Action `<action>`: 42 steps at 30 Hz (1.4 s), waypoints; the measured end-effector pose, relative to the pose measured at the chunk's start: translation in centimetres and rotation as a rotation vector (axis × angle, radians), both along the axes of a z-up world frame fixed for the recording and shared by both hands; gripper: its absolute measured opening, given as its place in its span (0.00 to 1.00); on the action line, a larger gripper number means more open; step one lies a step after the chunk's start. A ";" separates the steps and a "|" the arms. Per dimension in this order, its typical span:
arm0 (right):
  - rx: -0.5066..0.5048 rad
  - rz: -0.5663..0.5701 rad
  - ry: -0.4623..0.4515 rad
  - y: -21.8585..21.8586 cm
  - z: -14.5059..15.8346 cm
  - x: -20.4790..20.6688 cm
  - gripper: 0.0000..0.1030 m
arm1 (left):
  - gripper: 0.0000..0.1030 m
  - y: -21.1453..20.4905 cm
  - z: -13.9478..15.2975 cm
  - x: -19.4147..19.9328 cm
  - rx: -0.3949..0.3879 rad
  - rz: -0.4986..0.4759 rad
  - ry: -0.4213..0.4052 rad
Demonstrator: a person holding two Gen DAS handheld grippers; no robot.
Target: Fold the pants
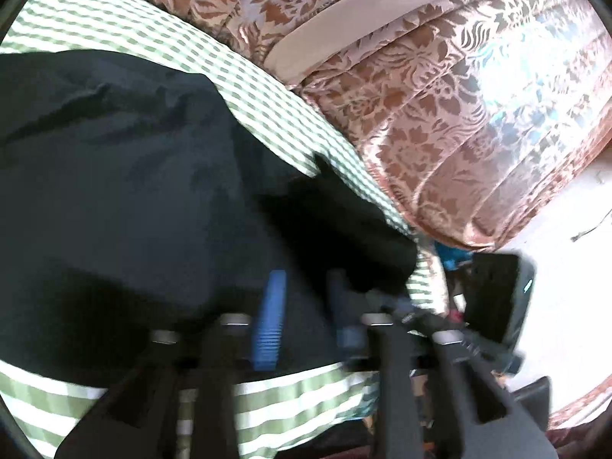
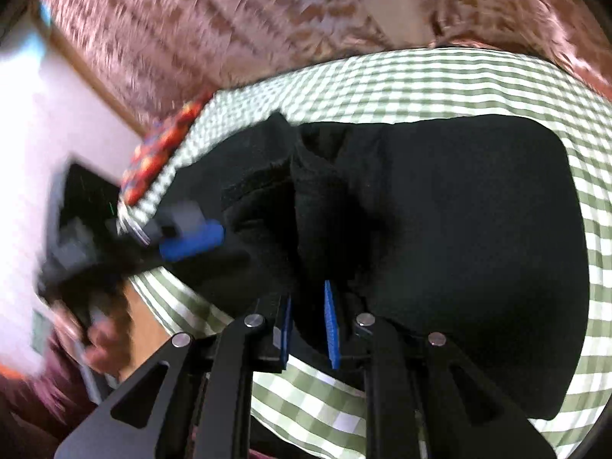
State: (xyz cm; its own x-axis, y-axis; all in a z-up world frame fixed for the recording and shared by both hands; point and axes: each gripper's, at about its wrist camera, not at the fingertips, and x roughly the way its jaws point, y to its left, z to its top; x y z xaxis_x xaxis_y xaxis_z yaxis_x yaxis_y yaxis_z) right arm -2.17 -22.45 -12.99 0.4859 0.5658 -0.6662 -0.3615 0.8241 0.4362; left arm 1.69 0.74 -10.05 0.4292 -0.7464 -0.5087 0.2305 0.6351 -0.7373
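Note:
Black pants (image 1: 126,176) lie on a green-and-white checked cloth (image 1: 160,34); they also show in the right wrist view (image 2: 459,229). My left gripper (image 1: 306,298) has its blue-padded fingers (image 1: 272,317) apart, resting over the pants' edge; the right finger is partly hidden under a fold. My right gripper (image 2: 310,302) is shut on a raised bunch of the pants' fabric between its blue pads (image 2: 331,325). The left gripper also shows at the left of the right wrist view (image 2: 191,244), at the pants' edge.
A brown floral curtain (image 1: 440,114) hangs behind the table. The table's edge falls to a bright floor (image 1: 566,306) at the right. A red patterned cloth (image 2: 160,149) shows under the checked cloth (image 2: 420,84) at its corner. Both views are motion-blurred.

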 end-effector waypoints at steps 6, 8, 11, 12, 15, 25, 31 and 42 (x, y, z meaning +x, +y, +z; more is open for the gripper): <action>0.006 0.085 -0.047 0.5 -0.6 -1.8 0.39 | 0.59 -0.4 0.0 1.3 -0.078 -0.018 0.043; 0.047 0.107 -0.045 0.1 -0.4 -2.2 0.45 | 0.62 -0.6 -0.4 1.8 -0.112 -0.035 0.080; 0.079 0.088 -0.052 -1.6 0.0 -3.3 0.47 | 0.62 -1.2 -0.8 2.1 -0.105 -0.038 0.118; 0.081 0.074 -0.055 -2.2 0.2 -3.7 0.47 | 0.62 -1.4 -0.9 2.2 -0.101 -0.041 0.125; 0.077 0.010 -0.065 -4.7 0.9 -5.4 0.47 | 0.62 -1.8 -1.4 2.5 -0.058 -0.046 0.154; 0.010 -0.297 0.039 -14.0 -1.8 -9.6 0.43 | 0.57 -3.9 -1.3 3.6 0.037 -0.064 0.178; 0.007 -0.305 0.081 -13.3 -3.8 -8.4 0.43 | 0.11 -6.4 -0.4 4.0 0.171 -0.091 0.094; 0.015 -0.365 0.075 -13.4 -5.1 -6.8 0.24 | 0.10 -4.2 2.6 2.1 0.254 -0.133 -0.203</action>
